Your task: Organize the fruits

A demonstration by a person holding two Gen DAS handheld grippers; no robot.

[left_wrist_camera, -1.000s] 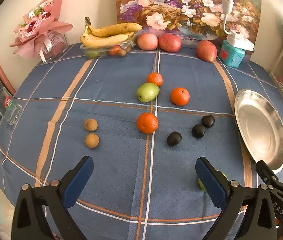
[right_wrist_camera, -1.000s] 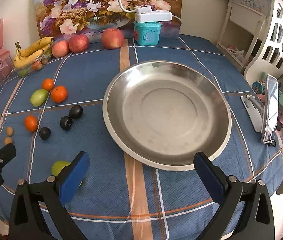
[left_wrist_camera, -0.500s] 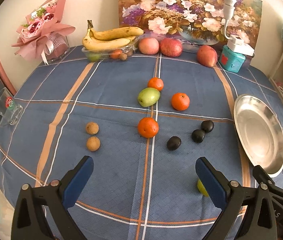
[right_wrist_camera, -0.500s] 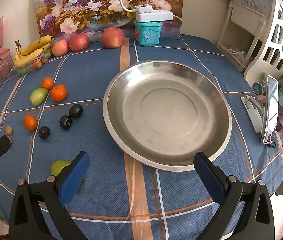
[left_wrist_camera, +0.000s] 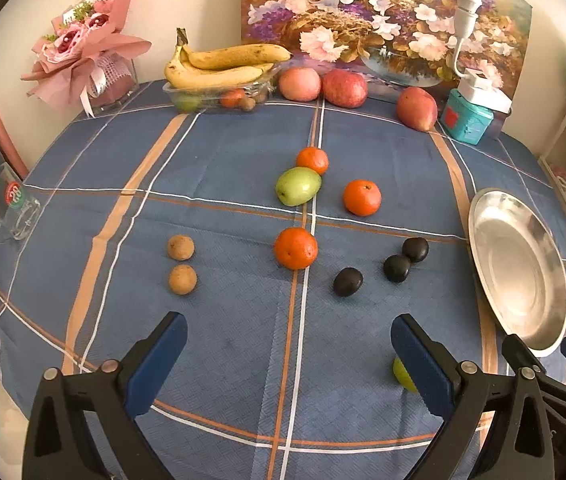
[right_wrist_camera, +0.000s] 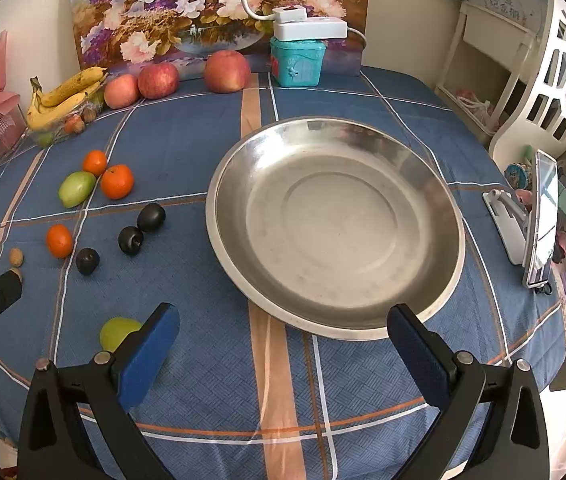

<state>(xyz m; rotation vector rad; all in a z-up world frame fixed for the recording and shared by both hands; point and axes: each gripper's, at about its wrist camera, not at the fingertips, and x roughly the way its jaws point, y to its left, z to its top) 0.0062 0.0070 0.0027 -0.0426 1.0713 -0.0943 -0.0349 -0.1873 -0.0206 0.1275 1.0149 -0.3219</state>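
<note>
Loose fruit lies on the blue checked tablecloth: three oranges, the nearest (left_wrist_camera: 295, 248), a green mango (left_wrist_camera: 297, 185), three dark plums, one (left_wrist_camera: 347, 281), and two brown round fruits, one (left_wrist_camera: 181, 279). A yellow-green fruit (right_wrist_camera: 117, 333) lies beside the right gripper's left finger and shows partly behind the left gripper's right finger (left_wrist_camera: 402, 372). An empty steel plate (right_wrist_camera: 335, 224) sits at the right, also in the left wrist view (left_wrist_camera: 519, 268). My left gripper (left_wrist_camera: 289, 364) is open and empty over the near cloth. My right gripper (right_wrist_camera: 283, 356) is open and empty before the plate's near rim.
At the back stand a tray of bananas (left_wrist_camera: 223, 68), three apples, one (left_wrist_camera: 417, 109), a teal box (left_wrist_camera: 467, 122), a flower painting and a pink bouquet (left_wrist_camera: 87, 60). A glass mug (left_wrist_camera: 9, 204) sits at the left edge. A phone on a stand (right_wrist_camera: 539, 220) is right of the plate.
The left wrist view has drawn back and lifted slightly, so the fruit sits a little lower in it. The right gripper is nearly still. No fruit has moved.
</note>
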